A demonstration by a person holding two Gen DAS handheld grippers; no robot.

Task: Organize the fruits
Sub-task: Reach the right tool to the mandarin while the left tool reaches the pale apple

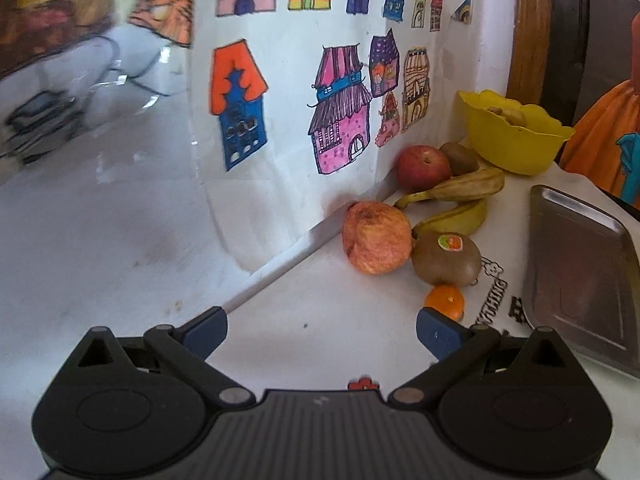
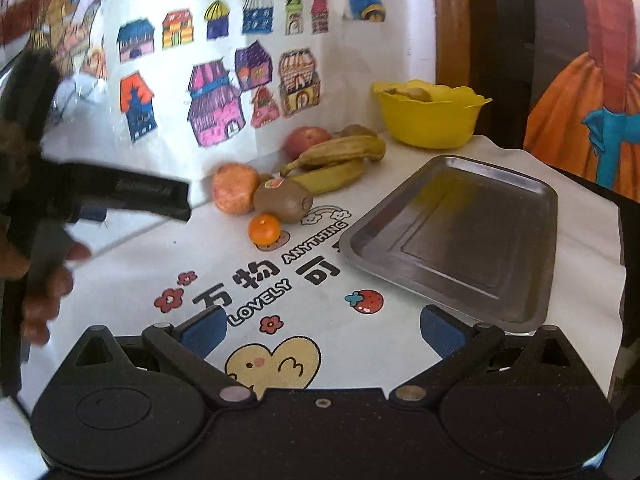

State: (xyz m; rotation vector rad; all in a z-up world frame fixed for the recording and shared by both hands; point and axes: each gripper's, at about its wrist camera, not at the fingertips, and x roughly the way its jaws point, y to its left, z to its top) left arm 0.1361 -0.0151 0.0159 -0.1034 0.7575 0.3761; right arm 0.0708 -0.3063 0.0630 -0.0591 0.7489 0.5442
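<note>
Reading "LOVELY" and "ANYTHING", the printed cloth (image 2: 304, 312) lies under both hand-held grippers (image 1: 322, 326) (image 2: 320, 326), spread wide, empty.

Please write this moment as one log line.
left gripper: open, empty | right gripper: open, empty | tray: bare | fruit: beside wall, none moved

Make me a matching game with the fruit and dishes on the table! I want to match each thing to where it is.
Things:
1. tangerine
2. metal tray
3. yellow bowl
4. red apple

Places:
A. at the back by the wooden frame
B. bare, on the cloth to the right of the fruit
C. against the wall, behind the bananas
D. front of the fruit pile, just in front of the stickered kiwi

Pairs: 1-D, 2-B, 3-A, 4-C
</note>
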